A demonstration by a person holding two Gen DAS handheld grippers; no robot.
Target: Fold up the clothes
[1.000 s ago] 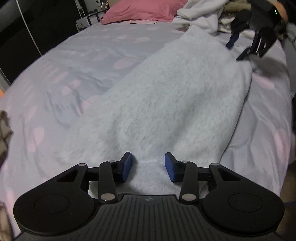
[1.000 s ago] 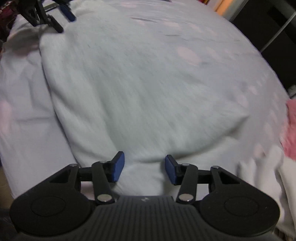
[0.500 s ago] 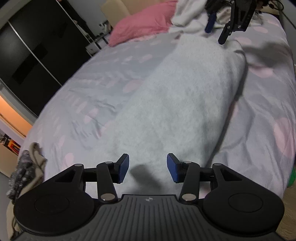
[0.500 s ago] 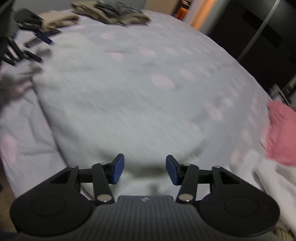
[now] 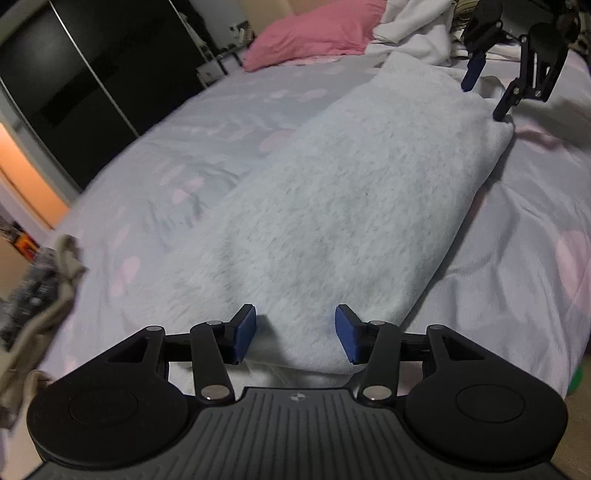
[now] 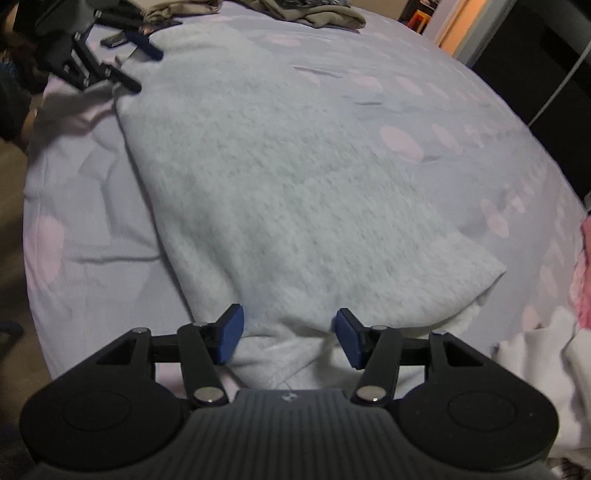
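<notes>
Both grippers' jaws have just been opening, and each view has tipped up since a second ago, taking in more of the room beyond the bed. From the left wrist, a heap of beige and grey clothes [image 5: 40,295] sits at 9 o'clock on the lilac bedspread [image 5: 155,192]. The left gripper [image 5: 295,338] stands with jaws apart over the near end of the pale fleece garment [image 5: 351,206], pads clear of it. A pink pillow [image 5: 314,31] lies at 12 o'clock; the right gripper [image 5: 487,88] hovers at 1 o'clock, jaws apart, by the garment's far corner. From the right wrist, the fleece spreads flat across the bed.
</notes>
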